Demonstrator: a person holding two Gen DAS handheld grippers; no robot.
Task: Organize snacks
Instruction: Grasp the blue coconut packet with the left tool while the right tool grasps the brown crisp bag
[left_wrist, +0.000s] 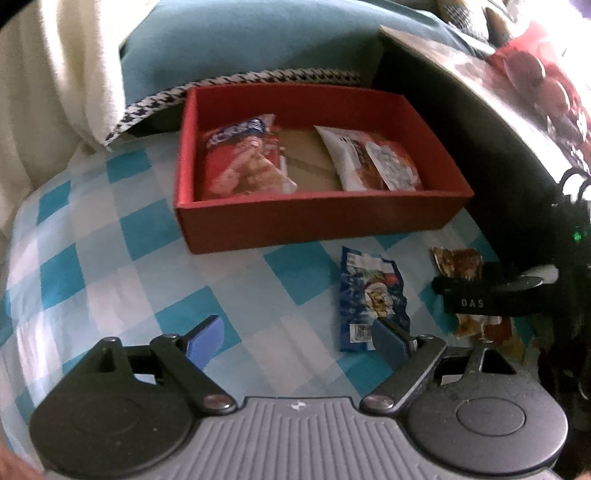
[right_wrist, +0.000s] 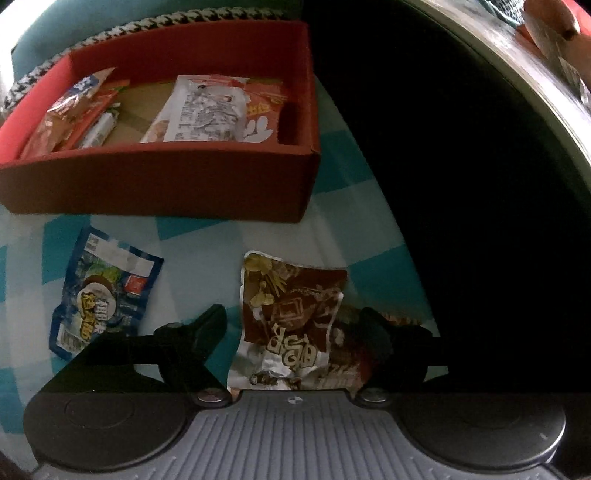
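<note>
On the blue-and-white checked cloth that covers the surface, a red cardboard box sits open, with a teal cushion and houndstooth fabric behind it and a dark wall rising to its right. Inside the box, a red snack packet lies at the left end and a white packet overlapped by an orange-red one at the right, bare cardboard between them. Nearer than the box, a blue snack packet lies flat, well apart from a brown-and-gold snack packet on its right. The right gripper straddles that brown packet, its fingers wide on either side and not pressing it. The left gripper hovers with fingers spread and empty, its right fingertip over the blue packet's lower edge.
</note>
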